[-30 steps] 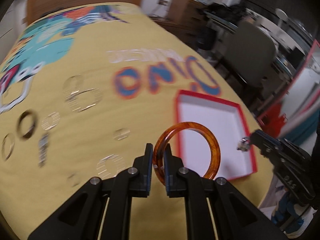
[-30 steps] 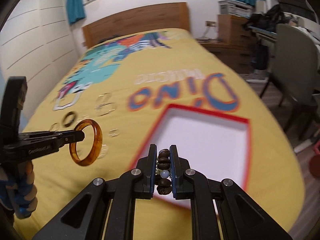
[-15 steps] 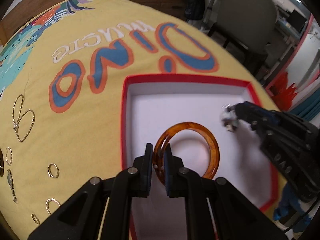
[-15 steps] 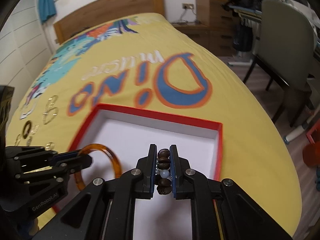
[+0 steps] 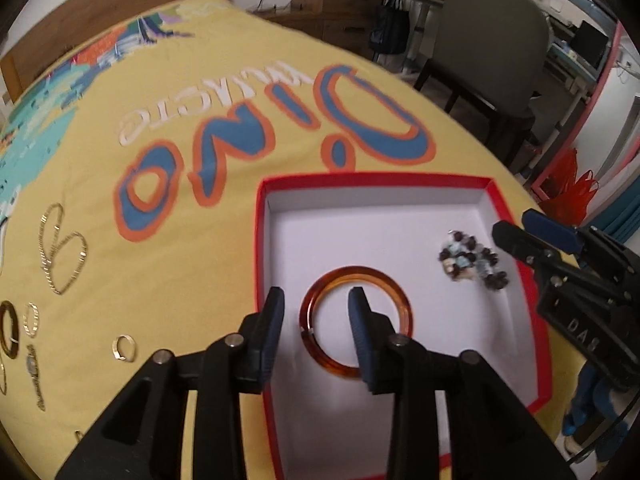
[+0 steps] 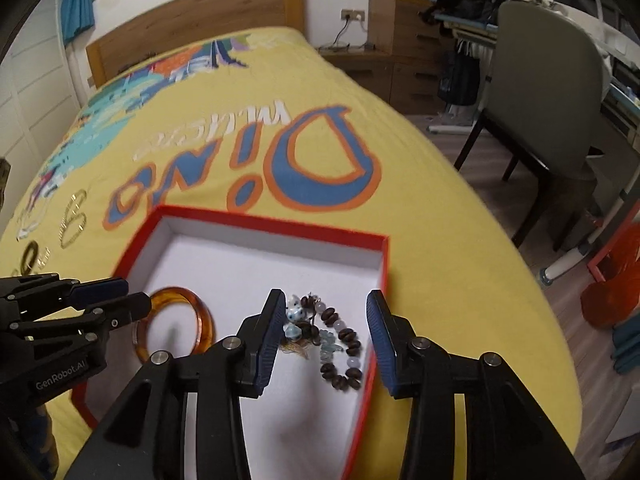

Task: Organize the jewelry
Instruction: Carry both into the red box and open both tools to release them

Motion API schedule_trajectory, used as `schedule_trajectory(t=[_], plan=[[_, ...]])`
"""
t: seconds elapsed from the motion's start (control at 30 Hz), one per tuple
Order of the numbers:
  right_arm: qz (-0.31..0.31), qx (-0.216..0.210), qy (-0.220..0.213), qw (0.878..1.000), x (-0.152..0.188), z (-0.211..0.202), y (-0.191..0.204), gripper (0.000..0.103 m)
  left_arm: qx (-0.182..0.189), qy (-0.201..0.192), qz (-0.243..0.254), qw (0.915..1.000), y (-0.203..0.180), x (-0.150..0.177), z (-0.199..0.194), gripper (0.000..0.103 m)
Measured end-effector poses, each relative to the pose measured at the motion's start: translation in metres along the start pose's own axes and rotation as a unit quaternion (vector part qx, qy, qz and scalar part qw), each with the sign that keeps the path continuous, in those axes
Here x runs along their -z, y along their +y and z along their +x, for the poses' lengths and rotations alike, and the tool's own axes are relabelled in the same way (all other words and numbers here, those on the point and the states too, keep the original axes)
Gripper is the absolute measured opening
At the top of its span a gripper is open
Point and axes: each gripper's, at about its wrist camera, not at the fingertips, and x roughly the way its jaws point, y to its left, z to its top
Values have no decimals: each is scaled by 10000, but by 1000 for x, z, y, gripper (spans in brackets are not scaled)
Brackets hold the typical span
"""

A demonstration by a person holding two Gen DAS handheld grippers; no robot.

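Note:
A red box with a white inside [image 5: 376,181] [image 6: 276,227] lies on the yellow bedspread. An amber bangle [image 5: 394,298] [image 6: 204,322] lies flat in it. My left gripper [image 5: 316,322] is open just above the bangle, which lies free between and beyond the fingers. A beaded bracelet of brown and pale beads [image 5: 472,256] [image 6: 340,340] lies in the box's right part. My right gripper [image 6: 323,330] is open above the beads and holds nothing. Each gripper also shows in the other's view: the right one [image 5: 532,240], the left one [image 6: 116,300].
Several loose pieces lie on the bedspread left of the box: a gold chain [image 5: 60,248], small rings [image 5: 122,348], a dark ring [image 5: 8,332]. The bed's right edge drops to the floor, where a grey chair [image 6: 552,92] and a red bag [image 5: 572,188] stand.
Both grippers have opened over the box. The bangle has dropped from the left gripper and lies flat; the beaded bracelet has dropped from the right gripper onto the box floor.

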Motion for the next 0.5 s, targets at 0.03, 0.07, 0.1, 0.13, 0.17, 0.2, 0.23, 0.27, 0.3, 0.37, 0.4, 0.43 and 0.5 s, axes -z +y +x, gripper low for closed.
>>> schedule_trajectory(t=[0.03, 0.07, 0.1, 0.13, 0.17, 0.2, 0.23, 0.27, 0.3, 0.37, 0.4, 0.43, 0.5], plan=[[16, 24, -59, 10000, 0, -8, -2, 42, 30, -49, -27, 10000, 0, 2, -7, 32], [28, 41, -119, 9999, 0, -16, -4, 42, 87, -112, -76, 9999, 1, 4, -15, 32], [43, 42, -162, 9999, 0, -23, -5, 42, 130, -188, -103, 9997, 2, 7, -23, 32], [69, 42, -214, 9997, 2, -32, -7, 42, 106, -261, -93, 9996, 4, 12, -33, 32], [99, 44, -266, 9996, 4, -42, -9, 42, 63, -286, -67, 9995, 4, 15, -39, 32], [115, 44, -294, 9995, 5, -48, -10, 42, 30, -282, -25, 9996, 6, 19, -46, 32], [131, 44, -332, 9994, 8, -57, -11, 42, 11, -276, 3, 9996, 8, 23, -52, 32], [145, 25, -362, 9992, 11, -64, -10, 42, -14, -275, 10, 9996, 12, 29, -59, 32], [156, -16, -392, 9991, 14, -72, -9, 42, -57, -275, -24, 9996, 19, 37, -69, 32], [125, -125, -464, 9988, 21, -87, -4, 42, -71, -279, -146, 9995, 33, 52, -82, 32], [98, -184, -489, 9986, 26, -96, 1, 42, -60, -280, -198, 9994, 42, 61, -89, 32], [82, -241, -503, 9984, 29, -102, 6, 42, -98, -270, -240, 9993, 50, 70, -95, 32], [24, -382, -551, 9977, 36, -114, 19, 42, -198, -231, -355, 9989, 72, 90, -105, 32]])
